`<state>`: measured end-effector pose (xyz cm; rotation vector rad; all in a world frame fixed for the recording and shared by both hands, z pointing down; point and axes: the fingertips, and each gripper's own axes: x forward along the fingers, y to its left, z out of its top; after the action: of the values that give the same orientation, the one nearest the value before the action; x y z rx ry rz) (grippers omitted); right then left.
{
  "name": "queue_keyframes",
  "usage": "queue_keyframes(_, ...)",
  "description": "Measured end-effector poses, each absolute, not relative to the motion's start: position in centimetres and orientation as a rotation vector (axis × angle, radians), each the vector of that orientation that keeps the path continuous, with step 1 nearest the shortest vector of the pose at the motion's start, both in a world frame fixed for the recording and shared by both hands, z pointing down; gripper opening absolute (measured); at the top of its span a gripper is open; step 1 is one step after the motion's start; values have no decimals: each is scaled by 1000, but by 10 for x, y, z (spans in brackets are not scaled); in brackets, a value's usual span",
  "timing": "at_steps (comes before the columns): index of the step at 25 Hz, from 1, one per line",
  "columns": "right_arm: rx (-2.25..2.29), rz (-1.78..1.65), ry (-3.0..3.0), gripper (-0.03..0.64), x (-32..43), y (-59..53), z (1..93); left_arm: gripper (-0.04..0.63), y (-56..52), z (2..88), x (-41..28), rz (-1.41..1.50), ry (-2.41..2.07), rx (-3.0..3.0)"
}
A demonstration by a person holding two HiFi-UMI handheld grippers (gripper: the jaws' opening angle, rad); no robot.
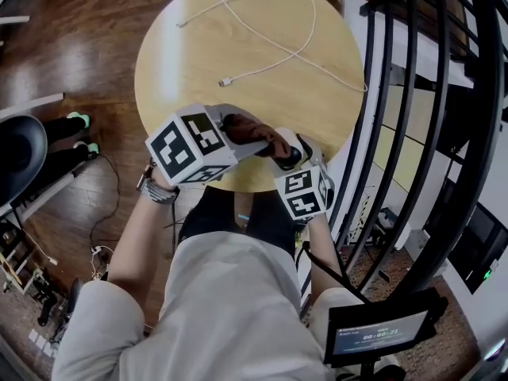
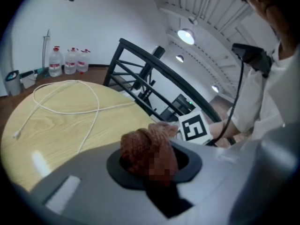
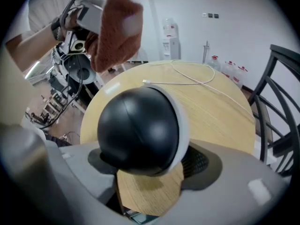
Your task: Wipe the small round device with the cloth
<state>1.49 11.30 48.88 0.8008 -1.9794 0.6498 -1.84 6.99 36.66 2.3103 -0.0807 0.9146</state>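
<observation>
Both items gripped, wipe pending
The left gripper point(image 2: 152, 165) clamps the brown cloth point(image 2: 143, 146) near the round device point(image 3: 138, 128) grasped by the right gripper point(image 3: 145, 162); not touching, so wiping apparently remains.

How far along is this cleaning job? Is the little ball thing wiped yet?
Done: the left gripper grips the brown cloth, and the right gripper grips the round black device above the table. In hand: the cloth is held near the device, not touching it. Left: the wiping itself; whether any has happened doesn't show.
</observation>
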Motion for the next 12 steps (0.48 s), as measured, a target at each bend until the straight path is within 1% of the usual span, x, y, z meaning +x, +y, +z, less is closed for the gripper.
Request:
queue_keyframes(7, 612, 502, -2017, 350, 6, 120, 486, 87, 95, 371, 11, 1009, 68, 2306)
queue_keyframes(12, 586, 475, -2039, 350, 0, 122, 483, 87, 99, 388, 13, 1138, 80, 2263)
